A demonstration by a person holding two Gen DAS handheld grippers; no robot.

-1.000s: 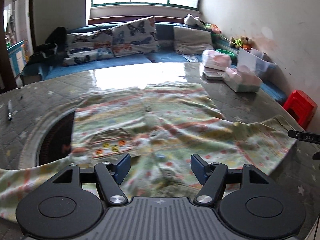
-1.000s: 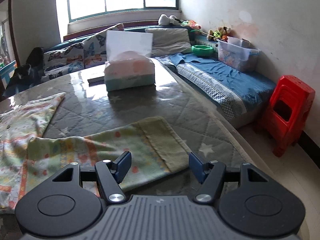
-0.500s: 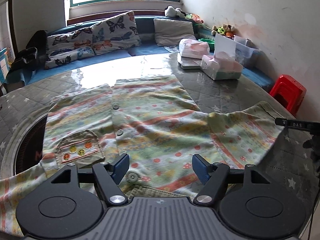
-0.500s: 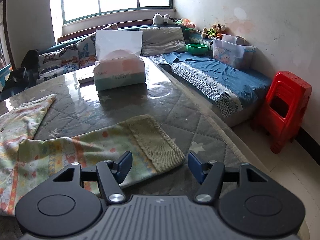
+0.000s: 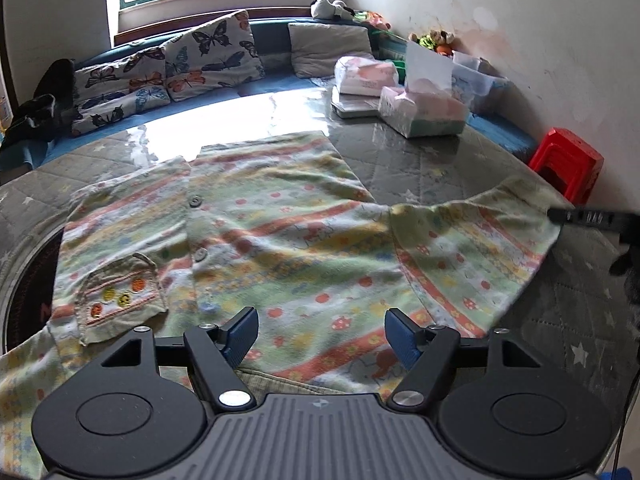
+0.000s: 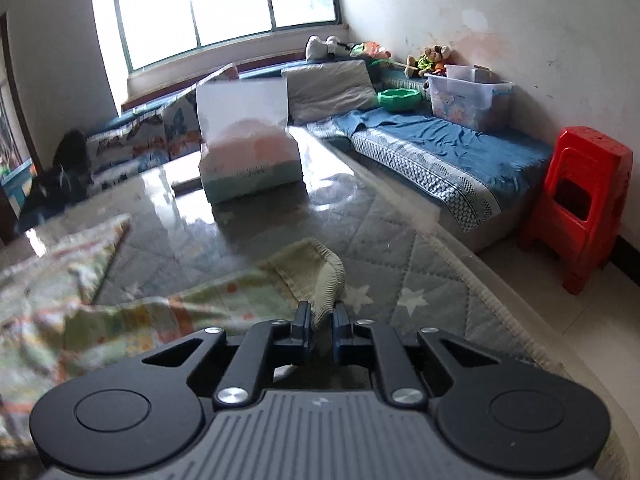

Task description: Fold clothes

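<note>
The shirt (image 5: 280,240) lies spread face up on the table (image 5: 440,160), buttons running away from the viewer, hem toward the window and collar at the near edge. Its one sleeve (image 5: 472,248) stretches out sideways to the right, long axis across the table.

The right gripper (image 6: 319,322) is closing; its jaws are nearly together with the ribbed cuff (image 6: 320,276) pinched between them, the cuff edge lifted off the table. The sleeve runs leftward from this gripper toward the body of the shirt.

The left gripper (image 5: 322,332) hovers over the shirt front near the collar, jaws well apart, nothing between them. The pocket (image 5: 120,292) lies just to its left.

Judgement: the sleeve fold is in hand. The right hand is the nearer one, and the move must carry the cuff left along the sleeve's axis, onto the shirt front.
</note>
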